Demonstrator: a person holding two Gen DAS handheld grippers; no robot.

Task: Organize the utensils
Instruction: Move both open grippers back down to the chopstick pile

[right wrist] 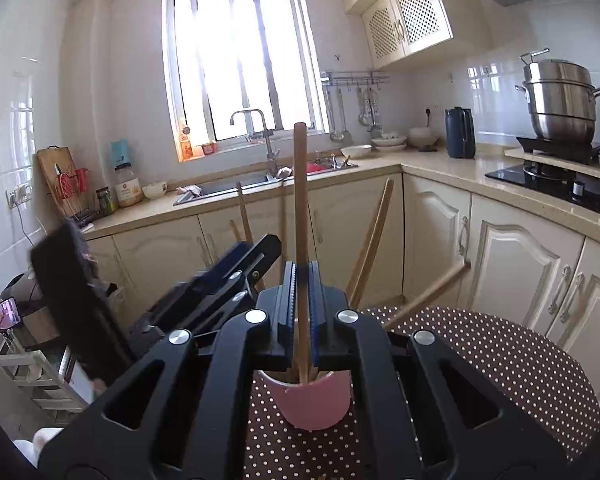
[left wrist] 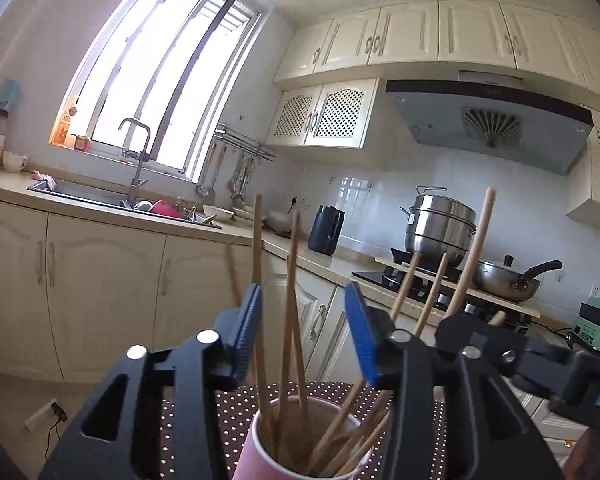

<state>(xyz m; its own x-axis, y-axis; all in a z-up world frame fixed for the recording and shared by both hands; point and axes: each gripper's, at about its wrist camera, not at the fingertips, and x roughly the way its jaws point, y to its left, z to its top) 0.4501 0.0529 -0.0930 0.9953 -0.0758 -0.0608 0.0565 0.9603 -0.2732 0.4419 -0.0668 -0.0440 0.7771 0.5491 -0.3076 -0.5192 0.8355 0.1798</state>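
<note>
Fingers of the right gripper (right wrist: 300,300) were clamped narrow on a single wooden chopstick (right wrist: 300,200), which stood nearly upright with its lower end down in the pink cup (right wrist: 314,404). Fingers of the left gripper (left wrist: 306,332) stood moderately apart, their blue pads (left wrist: 358,332) pressing on nothing, though several thin chopsticks (left wrist: 290,320) rose through the gap between them. In the right wrist view the left gripper (right wrist: 236,276) showed as a dark body just left of the clamped stick.

That cup sat on a round worktop (right wrist: 500,364) covered in brown cloth with white dots, directly below both grippers. It held a loose bundle of chopsticks fanning outward, some leaning far to the right (left wrist: 474,256).

Beyond the cup ran cream cabinet doors (right wrist: 432,240) under a kitchen counter (right wrist: 440,166). Farther back were a sink (right wrist: 228,184) with a tap below a bright window (right wrist: 240,60), a dark jug (right wrist: 460,134), and a steel steamer pot (right wrist: 560,100) on the stove.
</note>
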